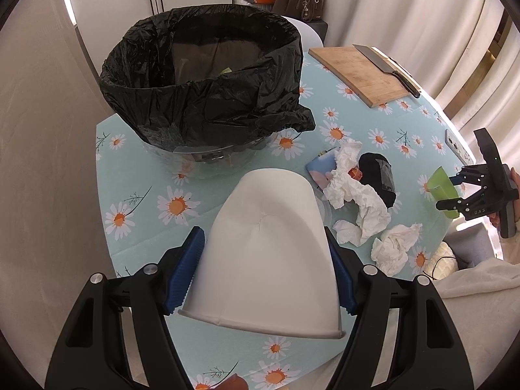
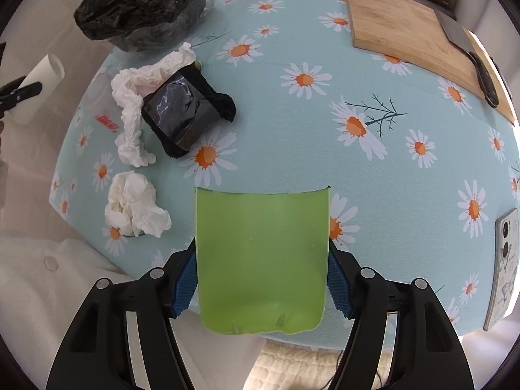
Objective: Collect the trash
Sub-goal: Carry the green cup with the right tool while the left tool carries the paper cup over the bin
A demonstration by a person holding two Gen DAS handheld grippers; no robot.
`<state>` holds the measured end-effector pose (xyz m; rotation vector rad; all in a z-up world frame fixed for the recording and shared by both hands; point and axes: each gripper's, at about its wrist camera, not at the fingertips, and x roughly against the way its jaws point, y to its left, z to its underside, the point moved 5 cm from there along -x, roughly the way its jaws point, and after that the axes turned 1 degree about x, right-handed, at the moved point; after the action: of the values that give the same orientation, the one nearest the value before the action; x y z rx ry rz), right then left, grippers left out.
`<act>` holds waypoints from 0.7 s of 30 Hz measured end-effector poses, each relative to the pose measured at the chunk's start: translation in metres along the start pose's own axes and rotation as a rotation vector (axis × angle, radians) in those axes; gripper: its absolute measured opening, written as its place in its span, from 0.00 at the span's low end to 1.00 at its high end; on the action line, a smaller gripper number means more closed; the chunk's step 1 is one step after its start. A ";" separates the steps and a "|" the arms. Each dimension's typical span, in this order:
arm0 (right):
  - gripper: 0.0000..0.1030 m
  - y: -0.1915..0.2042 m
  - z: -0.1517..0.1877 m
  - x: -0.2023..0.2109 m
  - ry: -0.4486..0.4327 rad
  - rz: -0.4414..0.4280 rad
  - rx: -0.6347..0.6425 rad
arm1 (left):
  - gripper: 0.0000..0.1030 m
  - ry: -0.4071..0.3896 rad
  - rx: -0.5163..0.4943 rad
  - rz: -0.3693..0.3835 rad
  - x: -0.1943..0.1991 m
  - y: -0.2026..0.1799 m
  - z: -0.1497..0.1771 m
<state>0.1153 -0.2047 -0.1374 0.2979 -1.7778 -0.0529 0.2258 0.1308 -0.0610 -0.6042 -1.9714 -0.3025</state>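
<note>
Left gripper [image 1: 265, 269] clamped on a white paper cup [image 1: 269, 253], blue pads [image 1: 191, 260] pressing its two sides, rim toward the camera and base pointing out toward the bin. Cup held above the daisy-print tablecloth [image 1: 136, 201], short of the black-lined trash bin [image 1: 201, 74] standing at the far edge of the table. Right gripper [image 2: 261, 279] closed on a flat green piece [image 2: 261, 260], blue fingers [image 2: 187, 279] against its left and right edges, the piece reaching forward past the fingertips over the cloth. Seen from the left wrist, that same right gripper [image 1: 455, 191] out at the right edge of the table with the green piece [image 1: 442, 188] in it. Between the two, loose rubbish on the cloth: a long crumpled tissue [image 2: 130, 107] touching a black wrapped bundle [image 2: 185, 113], and a second tissue wad [image 2: 133, 204] near the front edge, just left of the green piece. Wooden cutting board [image 2: 406, 29] with a cleaver [image 2: 468, 48] lying on it at the far right, well apart from both grippers. Phone [image 2: 502, 266] lying at the right edge of the table.
</note>
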 end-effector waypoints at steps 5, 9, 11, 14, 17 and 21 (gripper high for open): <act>0.61 0.009 -0.023 0.010 -0.031 -0.007 0.050 | 0.69 -0.007 0.011 -0.028 0.007 0.009 0.001; 0.61 0.020 -0.038 0.018 -0.051 -0.019 0.079 | 0.69 -0.015 0.025 -0.036 0.012 0.020 0.002; 0.61 0.027 -0.046 0.021 -0.061 -0.024 0.089 | 0.69 -0.016 0.028 -0.037 0.014 0.025 0.003; 0.61 0.037 -0.056 0.023 -0.073 -0.036 0.104 | 0.69 -0.016 0.025 -0.047 0.016 0.033 0.004; 0.61 0.049 -0.069 0.028 -0.100 -0.078 0.114 | 0.69 -0.019 0.031 -0.045 0.018 0.043 0.004; 0.61 0.063 -0.090 0.036 -0.140 -0.113 0.120 | 0.69 -0.024 0.031 -0.046 0.020 0.055 0.002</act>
<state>0.1840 -0.1406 -0.0706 0.4914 -1.9055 -0.0480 0.2467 0.1832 -0.0470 -0.5453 -2.0118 -0.2940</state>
